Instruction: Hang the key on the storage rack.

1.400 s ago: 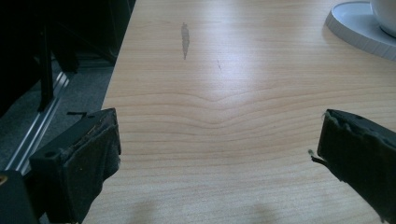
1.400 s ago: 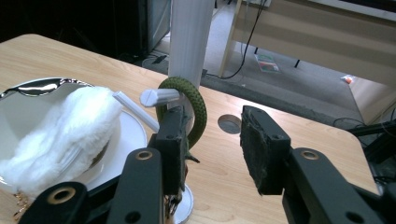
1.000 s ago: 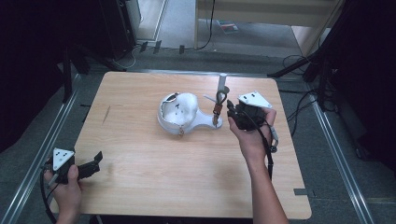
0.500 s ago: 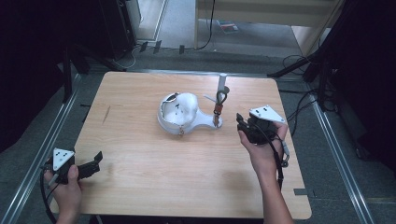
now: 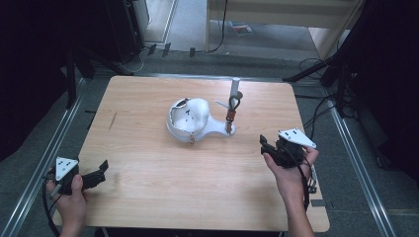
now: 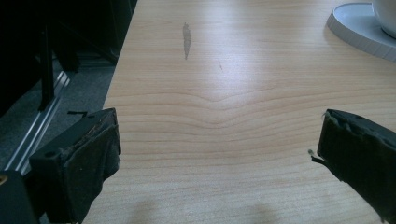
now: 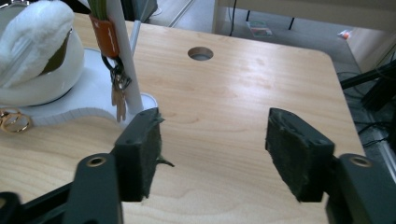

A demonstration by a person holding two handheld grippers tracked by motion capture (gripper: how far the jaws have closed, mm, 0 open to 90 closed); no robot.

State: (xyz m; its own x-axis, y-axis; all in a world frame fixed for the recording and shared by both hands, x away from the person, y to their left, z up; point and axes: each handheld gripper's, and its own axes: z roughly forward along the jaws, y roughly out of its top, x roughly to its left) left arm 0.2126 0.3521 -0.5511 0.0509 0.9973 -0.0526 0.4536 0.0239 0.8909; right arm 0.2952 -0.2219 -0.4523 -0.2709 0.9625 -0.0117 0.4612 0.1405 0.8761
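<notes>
A white stand (image 5: 197,129) sits near the middle of the table (image 5: 148,173), a little toward the far side. It has a rounded bowl-like body on a flat base, and at its right end a thin upright post (image 5: 234,101) carries an orange tag (image 5: 230,116) with a small bunch of keys (image 7: 119,95) hanging below it. In the right gripper view the keys dangle just beside the post, over the base, and a padded white piece (image 7: 35,35) lies in the bowl.

The right gripper (image 5: 271,148) rests at the near right of the table, apart from the stand, its jaws spread wide and empty. The left gripper (image 5: 96,174) lies at the near left corner, well apart from everything, its jaws also wide with nothing between them.

The keys are probably light, hard and loose: they swing freely on their ring, and smooth metal can slip between the pads. The orange tag looks flat and stiffer, so it seems the surer place to pinch, from the side away from the post. The post looks slender, and the stand may tip or slide if the tag is pulled sideways; lifting straight up off the hook seems safer.
</notes>
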